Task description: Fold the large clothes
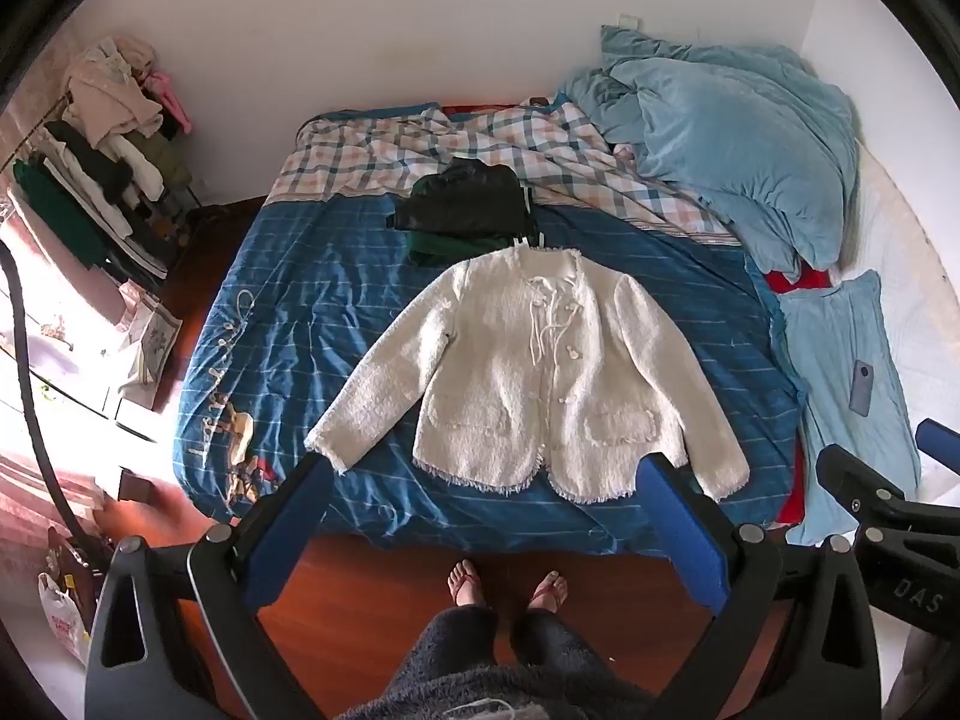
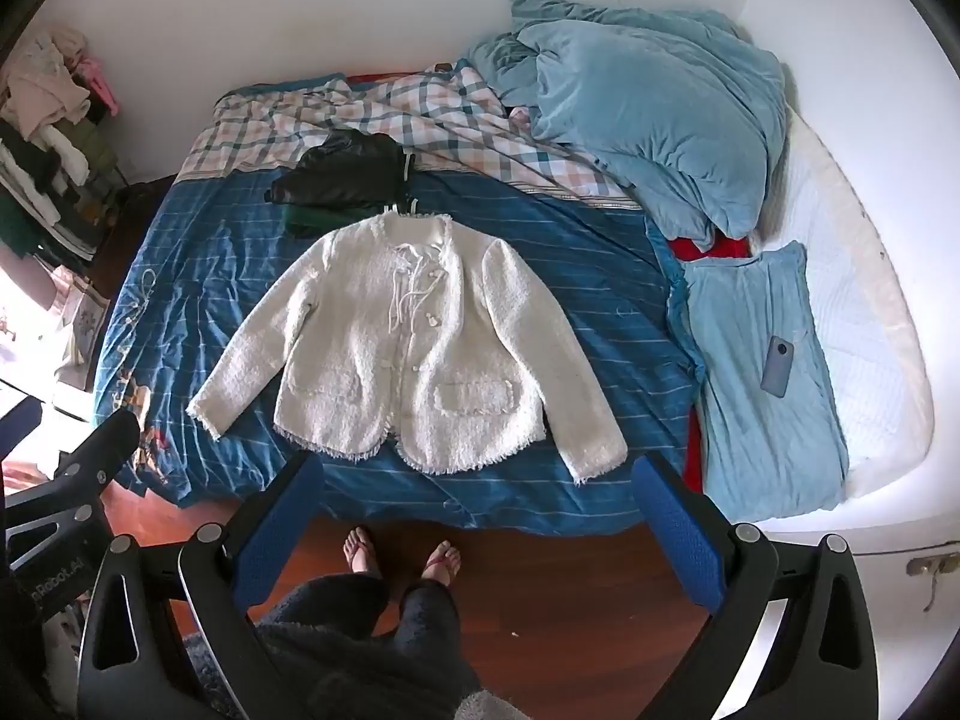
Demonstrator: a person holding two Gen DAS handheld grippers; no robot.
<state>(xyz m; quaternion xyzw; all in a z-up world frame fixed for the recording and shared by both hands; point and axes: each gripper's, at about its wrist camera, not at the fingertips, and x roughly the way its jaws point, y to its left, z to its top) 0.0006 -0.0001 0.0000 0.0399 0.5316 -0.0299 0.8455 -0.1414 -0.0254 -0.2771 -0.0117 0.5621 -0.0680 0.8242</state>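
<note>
A white fuzzy jacket (image 1: 528, 372) lies spread flat, front up, sleeves out, on the blue striped bed cover (image 1: 312, 312). It also shows in the right wrist view (image 2: 414, 348). My left gripper (image 1: 486, 474) is open and empty, held high above the bed's near edge, just short of the jacket's hem. My right gripper (image 2: 480, 468) is open and empty at the same height, beside the left one. The right gripper's body shows at the right of the left wrist view (image 1: 888, 492).
A folded dark and green pile (image 1: 468, 210) lies behind the jacket. A blue duvet (image 1: 738, 138) and checked sheet (image 1: 420, 144) are bunched at the far side. A phone (image 2: 777, 366) lies on a light blue cloth (image 2: 768, 396). A clothes rack (image 1: 102, 168) stands left. The person's feet (image 1: 510, 585) are on the wood floor.
</note>
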